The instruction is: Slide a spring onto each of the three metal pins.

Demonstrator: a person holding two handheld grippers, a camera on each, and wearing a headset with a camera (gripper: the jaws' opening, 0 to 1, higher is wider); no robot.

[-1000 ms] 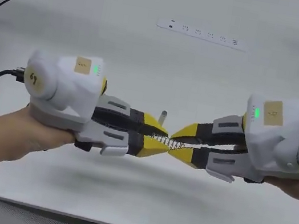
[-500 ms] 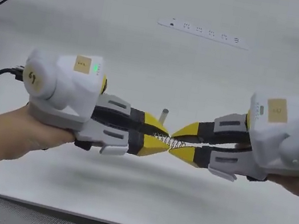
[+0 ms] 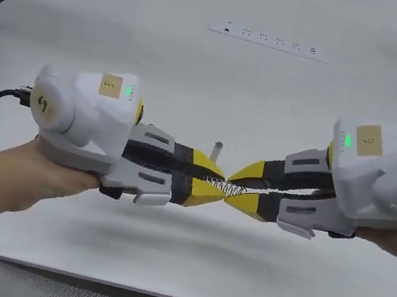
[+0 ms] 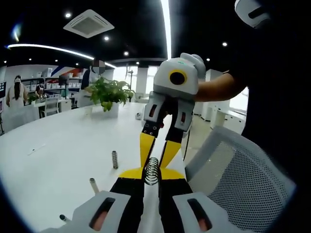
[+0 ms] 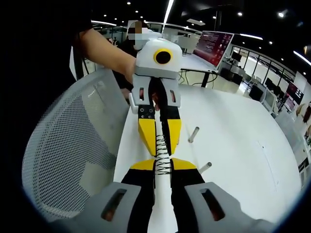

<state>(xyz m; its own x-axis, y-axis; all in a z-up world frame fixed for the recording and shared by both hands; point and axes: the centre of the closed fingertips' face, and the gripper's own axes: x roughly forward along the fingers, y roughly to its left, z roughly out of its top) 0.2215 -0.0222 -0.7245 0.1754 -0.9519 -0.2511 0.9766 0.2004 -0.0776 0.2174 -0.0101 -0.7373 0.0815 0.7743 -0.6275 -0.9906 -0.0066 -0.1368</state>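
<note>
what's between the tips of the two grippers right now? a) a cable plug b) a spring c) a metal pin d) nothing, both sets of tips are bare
B: a coiled spring spans the short gap between the left gripper and the right gripper, which point at each other above the table, with one end caught in each gripper's yellow jaws.

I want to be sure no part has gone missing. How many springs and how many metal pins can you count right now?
Springs: 2, the held spring in the jaws and the fitted spring.
Pins: 3, the sprung pin, the far bare pin and the near bare pin.
Total: 5.
</note>
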